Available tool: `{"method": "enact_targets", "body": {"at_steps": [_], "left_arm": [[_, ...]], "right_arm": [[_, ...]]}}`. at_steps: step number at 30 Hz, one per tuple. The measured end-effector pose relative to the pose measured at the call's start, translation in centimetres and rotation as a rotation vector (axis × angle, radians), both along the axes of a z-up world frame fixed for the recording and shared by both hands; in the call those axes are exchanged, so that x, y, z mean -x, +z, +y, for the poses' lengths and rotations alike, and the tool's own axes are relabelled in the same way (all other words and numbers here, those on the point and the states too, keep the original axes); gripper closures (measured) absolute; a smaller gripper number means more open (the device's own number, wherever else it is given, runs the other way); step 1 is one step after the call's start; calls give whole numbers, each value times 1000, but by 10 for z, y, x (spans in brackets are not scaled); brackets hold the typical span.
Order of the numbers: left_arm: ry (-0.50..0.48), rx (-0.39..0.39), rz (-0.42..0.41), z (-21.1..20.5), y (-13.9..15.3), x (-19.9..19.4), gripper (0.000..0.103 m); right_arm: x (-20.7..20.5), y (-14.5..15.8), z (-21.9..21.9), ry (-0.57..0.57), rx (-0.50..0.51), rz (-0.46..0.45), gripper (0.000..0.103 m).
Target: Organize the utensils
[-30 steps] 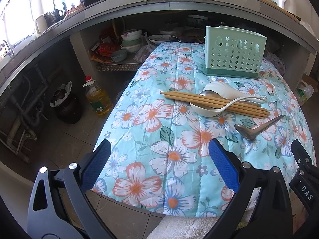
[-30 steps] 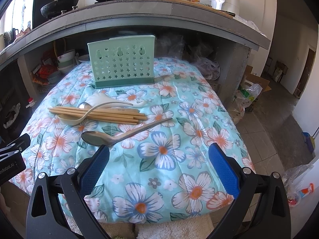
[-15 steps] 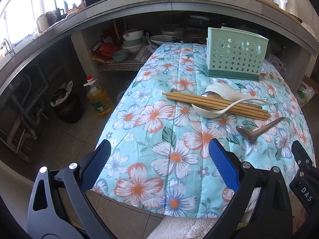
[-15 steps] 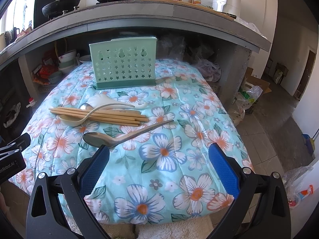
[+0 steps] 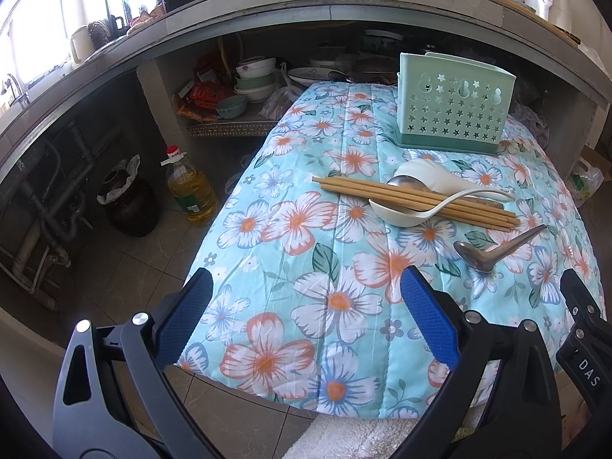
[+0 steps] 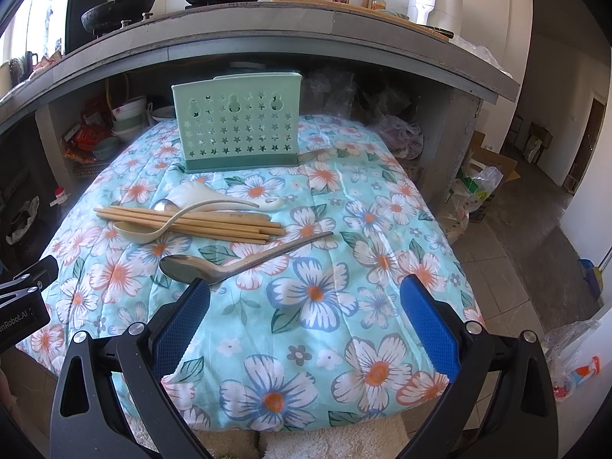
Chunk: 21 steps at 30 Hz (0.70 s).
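Hovering over the near edge of the desk (image 6: 382, 199), we hold both tongs with their blue pads wide apart and nothing between them: the left tongs (image 5: 306, 317) and the right tongs (image 6: 306, 321). Every utensil lies loose on the floral cover. Nearest the right tongs is the steel spoon (image 6: 237, 258), its bowl just beyond the left pad and its handle running up to the right. Behind it we see the wooden chopsticks (image 6: 191, 220) in a flat bundle, with the cream ladle (image 6: 164, 225) laid across them, a white spoon (image 6: 206, 195) behind, and a second metal spoon bowl partly hidden among them. The green holder (image 6: 237, 134) stands upright at the far side, apparently empty from this angle.

We judge the steel spoon the sensible first pick: close across its handle, not the slick bowl, then lift it clear and lower it into the holder. The ladle pins the chopsticks, so it should be moved before them. Beside the desk stand an oil bottle (image 5: 191, 187) and a dark jar (image 5: 130, 206), well clear.
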<state>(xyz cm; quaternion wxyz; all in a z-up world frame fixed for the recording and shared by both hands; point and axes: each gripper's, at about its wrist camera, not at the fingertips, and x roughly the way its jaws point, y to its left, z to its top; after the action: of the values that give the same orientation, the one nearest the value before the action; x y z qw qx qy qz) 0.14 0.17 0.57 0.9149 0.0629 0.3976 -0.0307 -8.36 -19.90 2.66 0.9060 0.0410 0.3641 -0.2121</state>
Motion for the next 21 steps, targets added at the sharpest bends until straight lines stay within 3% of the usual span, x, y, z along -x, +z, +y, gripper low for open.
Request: {"method": "enact_targets", "body": {"at_steps": [21], "left_arm": [[-7,6,-1,0,0,0,9]], "right_arm": [[0,1,0,-4,3,-4,6]]}}
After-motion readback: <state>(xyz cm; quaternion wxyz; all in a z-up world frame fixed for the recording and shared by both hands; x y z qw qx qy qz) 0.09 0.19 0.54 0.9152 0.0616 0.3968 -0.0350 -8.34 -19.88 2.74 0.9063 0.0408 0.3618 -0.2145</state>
